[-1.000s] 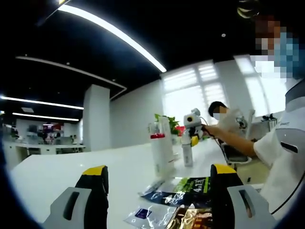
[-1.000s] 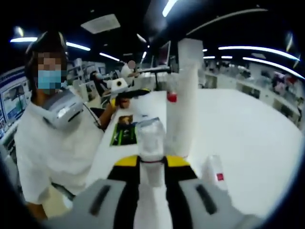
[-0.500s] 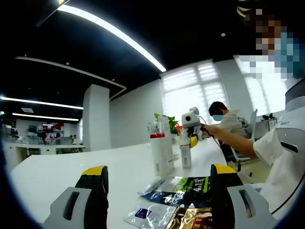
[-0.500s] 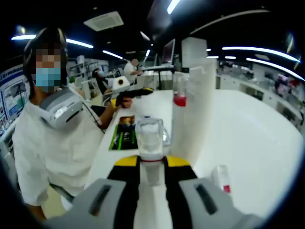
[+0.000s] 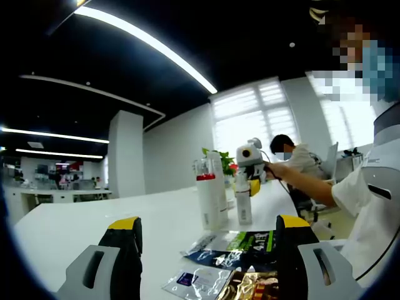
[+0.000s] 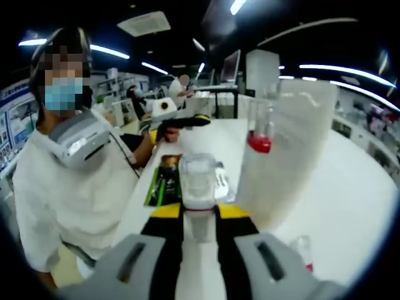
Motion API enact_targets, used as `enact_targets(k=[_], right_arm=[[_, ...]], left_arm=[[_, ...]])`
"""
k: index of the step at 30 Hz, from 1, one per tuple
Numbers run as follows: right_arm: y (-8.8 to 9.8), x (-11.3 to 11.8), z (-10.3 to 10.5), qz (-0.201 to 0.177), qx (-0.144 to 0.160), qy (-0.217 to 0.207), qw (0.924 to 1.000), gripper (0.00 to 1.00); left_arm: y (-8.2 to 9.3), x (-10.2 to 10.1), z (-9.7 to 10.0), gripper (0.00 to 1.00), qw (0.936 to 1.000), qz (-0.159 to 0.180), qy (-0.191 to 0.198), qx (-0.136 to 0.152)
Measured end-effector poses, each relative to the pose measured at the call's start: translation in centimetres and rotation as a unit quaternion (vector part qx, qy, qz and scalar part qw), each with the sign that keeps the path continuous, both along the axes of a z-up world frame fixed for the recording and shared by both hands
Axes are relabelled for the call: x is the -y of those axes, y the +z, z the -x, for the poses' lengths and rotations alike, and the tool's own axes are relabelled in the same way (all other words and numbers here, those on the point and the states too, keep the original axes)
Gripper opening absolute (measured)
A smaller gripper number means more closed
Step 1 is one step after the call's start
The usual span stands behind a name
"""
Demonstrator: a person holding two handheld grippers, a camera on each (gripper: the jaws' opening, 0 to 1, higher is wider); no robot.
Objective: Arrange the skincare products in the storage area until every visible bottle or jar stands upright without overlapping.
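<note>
Gripping a small clear-capped bottle (image 6: 198,187) at frame centre, the right tongs (image 6: 199,220) clench its body; it looks light, stiff and slick, best held mid-body. Beyond, upper right, stands the tall white bottle (image 6: 284,156). The left tongs (image 5: 209,250) gape over sachets (image 5: 234,259) on the counter (image 5: 75,225).

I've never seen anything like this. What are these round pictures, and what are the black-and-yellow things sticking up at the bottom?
There is no robot here. A person holds a hand tool with two jaws in each hand, and a fisheye camera rides on each tool. The black-and-yellow prongs are those jaws. The left gripper is open over some flat sachets on the white table. The left gripper view also shows the right gripper farther along, holding a small bottle beside a tall white bottle with a red band. The right gripper view looks along its shut jaws, past that small bottle's clear cap, toward the person.
</note>
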State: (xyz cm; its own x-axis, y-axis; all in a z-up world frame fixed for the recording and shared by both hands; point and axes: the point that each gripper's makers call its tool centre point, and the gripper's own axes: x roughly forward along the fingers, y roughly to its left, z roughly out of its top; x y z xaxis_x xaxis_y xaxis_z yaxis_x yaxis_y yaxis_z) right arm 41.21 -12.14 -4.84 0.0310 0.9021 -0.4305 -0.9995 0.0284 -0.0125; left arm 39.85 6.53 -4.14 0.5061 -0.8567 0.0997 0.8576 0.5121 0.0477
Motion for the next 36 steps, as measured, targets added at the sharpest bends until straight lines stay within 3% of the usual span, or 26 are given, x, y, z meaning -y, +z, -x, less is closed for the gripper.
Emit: enact_targets(k=[36], right_arm=[[-0.9, -2.6, -1.1, 0.021, 0.023, 0.010, 0.9995, 0.19]], left_arm=[[-0.1, 0.2, 0.0, 0.90, 1.0000, -0.003, 0.000, 0.001]])
